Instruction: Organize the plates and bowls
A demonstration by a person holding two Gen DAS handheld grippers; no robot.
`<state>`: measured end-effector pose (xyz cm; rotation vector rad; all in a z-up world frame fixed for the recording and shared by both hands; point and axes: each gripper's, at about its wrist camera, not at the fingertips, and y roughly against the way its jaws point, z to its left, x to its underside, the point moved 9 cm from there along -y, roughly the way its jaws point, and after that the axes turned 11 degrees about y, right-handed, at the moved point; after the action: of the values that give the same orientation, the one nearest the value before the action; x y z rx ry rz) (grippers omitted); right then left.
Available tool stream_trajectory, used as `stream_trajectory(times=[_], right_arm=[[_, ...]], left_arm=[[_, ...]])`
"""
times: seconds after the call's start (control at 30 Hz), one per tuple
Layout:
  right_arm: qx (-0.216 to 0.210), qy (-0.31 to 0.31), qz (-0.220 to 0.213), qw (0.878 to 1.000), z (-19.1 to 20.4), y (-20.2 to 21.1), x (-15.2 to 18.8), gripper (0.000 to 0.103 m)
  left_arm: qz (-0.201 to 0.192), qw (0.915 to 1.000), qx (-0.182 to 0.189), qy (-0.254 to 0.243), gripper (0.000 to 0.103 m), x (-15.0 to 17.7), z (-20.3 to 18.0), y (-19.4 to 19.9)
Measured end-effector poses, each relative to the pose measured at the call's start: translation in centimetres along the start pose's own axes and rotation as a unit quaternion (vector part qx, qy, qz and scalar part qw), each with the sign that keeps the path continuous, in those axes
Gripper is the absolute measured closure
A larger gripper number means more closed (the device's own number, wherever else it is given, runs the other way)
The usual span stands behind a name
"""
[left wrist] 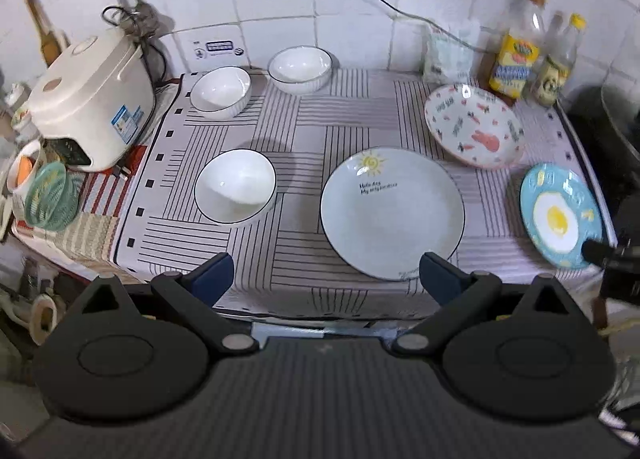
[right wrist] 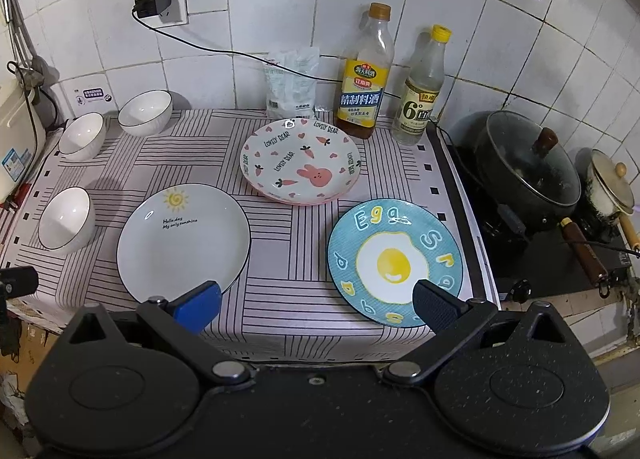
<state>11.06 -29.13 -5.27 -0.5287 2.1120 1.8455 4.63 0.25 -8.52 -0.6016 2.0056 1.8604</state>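
Three white bowls stand on the striped cloth: a near one [left wrist: 235,186] [right wrist: 66,223], a far left one [left wrist: 221,91] [right wrist: 82,135], and a far one [left wrist: 300,67] [right wrist: 145,111]. A white sun plate [left wrist: 392,211] [right wrist: 183,239] lies at the front middle. A pink rabbit plate [left wrist: 474,126] [right wrist: 300,161] lies behind it. A blue egg plate [left wrist: 560,215] [right wrist: 394,261] lies at the front right. My left gripper [left wrist: 326,279] is open and empty, above the table's front edge. My right gripper [right wrist: 318,305] is open and empty, near the egg plate's front rim.
A white rice cooker [left wrist: 90,99] stands at the left. Two bottles [right wrist: 364,75] [right wrist: 422,87] and a bag [right wrist: 291,83] stand along the tiled wall. A lidded black pan [right wrist: 524,171] and a small pot [right wrist: 610,191] sit on the stove at the right.
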Motion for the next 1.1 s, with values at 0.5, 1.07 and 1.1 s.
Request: stream_trajectory(times=[0.5,1.07,1.1], right_arm=[[0.003,0.003,0.003,1.0,-0.2,-0.5,0.4,0.0],[-0.122,0.021,-0.21,0.97,1.4,-0.2,-1.8,0.0],[-0.139,0.021,-0.228,0.963,1.6,-0.8,-2.1,0.0]], left_arm=[[-0.018,0.9997,0.014,0.011,0.002,0.0,-0.2,0.1],[-0.018,0.9995,0.022,-0.01,0.006,-1.3,-0.3,-3.9],[-0.01,0.9996,0.022,-0.015,0.006,-1.2,-0.3,-5.0]])
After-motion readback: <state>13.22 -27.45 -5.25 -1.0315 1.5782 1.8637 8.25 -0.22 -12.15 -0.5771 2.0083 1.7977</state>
